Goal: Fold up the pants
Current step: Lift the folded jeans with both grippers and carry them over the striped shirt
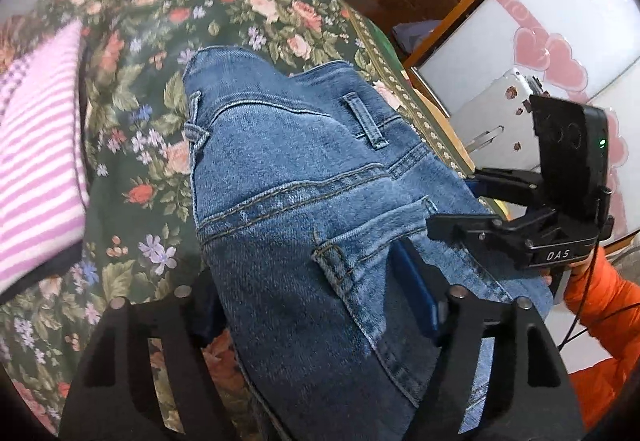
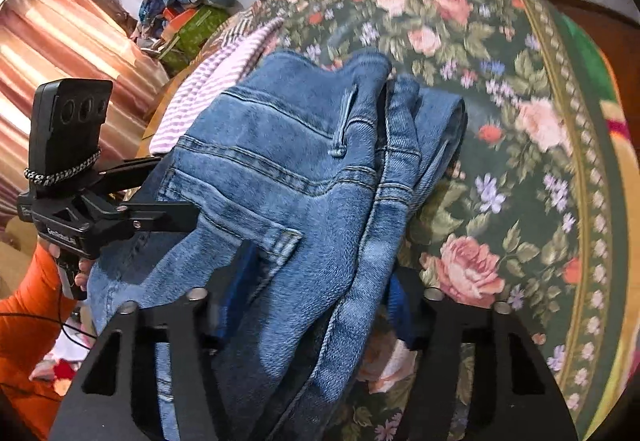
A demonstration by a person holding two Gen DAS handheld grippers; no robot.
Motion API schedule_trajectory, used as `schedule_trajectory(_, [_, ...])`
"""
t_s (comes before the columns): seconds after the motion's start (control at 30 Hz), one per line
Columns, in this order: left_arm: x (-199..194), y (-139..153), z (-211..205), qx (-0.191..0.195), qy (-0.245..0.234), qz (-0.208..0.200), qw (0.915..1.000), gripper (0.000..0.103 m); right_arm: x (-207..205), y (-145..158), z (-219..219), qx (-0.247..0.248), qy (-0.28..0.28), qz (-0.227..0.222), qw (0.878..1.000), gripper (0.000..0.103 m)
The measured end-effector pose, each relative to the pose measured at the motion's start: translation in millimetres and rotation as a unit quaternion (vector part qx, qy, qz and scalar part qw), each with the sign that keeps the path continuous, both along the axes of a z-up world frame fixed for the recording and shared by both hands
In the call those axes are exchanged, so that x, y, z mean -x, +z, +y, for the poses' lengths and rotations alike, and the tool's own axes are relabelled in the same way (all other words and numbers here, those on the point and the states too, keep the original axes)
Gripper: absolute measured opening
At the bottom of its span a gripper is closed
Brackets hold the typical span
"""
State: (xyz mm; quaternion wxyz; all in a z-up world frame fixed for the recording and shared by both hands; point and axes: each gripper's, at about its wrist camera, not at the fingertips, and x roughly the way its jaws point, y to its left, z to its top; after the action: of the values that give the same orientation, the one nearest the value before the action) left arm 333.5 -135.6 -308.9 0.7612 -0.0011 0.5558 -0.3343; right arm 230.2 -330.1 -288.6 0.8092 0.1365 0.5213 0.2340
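Both grippers are in the middle of a fold on a pair of blue jeans [image 1: 304,177], seat side up with the back pocket and belt loops showing, lying over a dark green floral bedspread [image 1: 132,89].

The left gripper [image 1: 320,305] has its blue-padded fingers spread wide with the denim running up between them. From the left wrist view I can't tell if the pads actually pinch anything; it looks more like straddling.

Same story with the right gripper [image 2: 316,301]: wide spread, jeans bunched between the fingers, contact unclear. In the right wrist view the far edge of the jeans is already doubled over into a thick roll.

There's a pink striped cloth [image 1: 36,145] lying just beside the jeans, and that's my main worry: easy to snag it along with the denim.

My take on doing this step well: close both sets of fingers on matching spots of the same edge, lift evenly, and keep the layers stacked so the seams line up. Denim this thick probably slides if pinched too near the edge, so grab a bit deeper.
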Motion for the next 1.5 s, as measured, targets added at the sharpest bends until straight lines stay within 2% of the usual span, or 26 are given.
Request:
schedule_trajectory(0.13, [11.8, 15.6, -2.7, -0.010, -0.003, -0.029, 0.9995, 0.068, 5.2, 11.7, 6.6, 0.022, 0.007, -0.024, 0.999, 0.042])
schedule_trajectory(0.37, [32.2, 56.8, 9.8, -0.005, 0.013, -0.088, 0.9960, 0.064, 14.8, 39.6, 15.4, 0.024, 0.007, -0.058, 0.998, 0.034])
schedule_trajectory(0.63, [44.8, 105.3, 57.2, 0.016, 0.069, -0.143, 0.9872, 0.062, 21.7, 83.0, 48.9, 0.025, 0.033, -0.121, 0.992, 0.029])
schedule_trajectory(0.87, [49.0, 140.5, 108.1, 0.008, 0.113, -0.190, 0.9753, 0.062, 3.1, 113.0, 96.1, 0.022, 0.064, -0.173, 0.983, 0.029])
schedule_trajectory(1.0, [34.1, 156.1, 144.0, 0.004, 0.137, -0.207, 0.9688, 0.062, -15.8, 123.6, 121.8, 0.020, 0.083, -0.194, 0.977, 0.029])
schedule_trajectory(1.23, [-10.1, 166.1, 194.6, -0.001, 0.165, -0.226, 0.9601, 0.062, -61.6, 135.7, 171.3, 0.017, 0.107, -0.220, 0.970, 0.029])
schedule_trajectory(1.33, [-36.7, 163.1, 216.7, 0.004, 0.172, -0.228, 0.9583, 0.062, -88.3, 135.1, 190.3, 0.018, 0.111, -0.227, 0.967, 0.029])
schedule_trajectory(1.5, [-82.7, 139.7, 239.7, 0.004, 0.178, -0.221, 0.9589, 0.062, -131.0, 124.4, 211.3, 0.018, 0.108, -0.214, 0.971, 0.029])
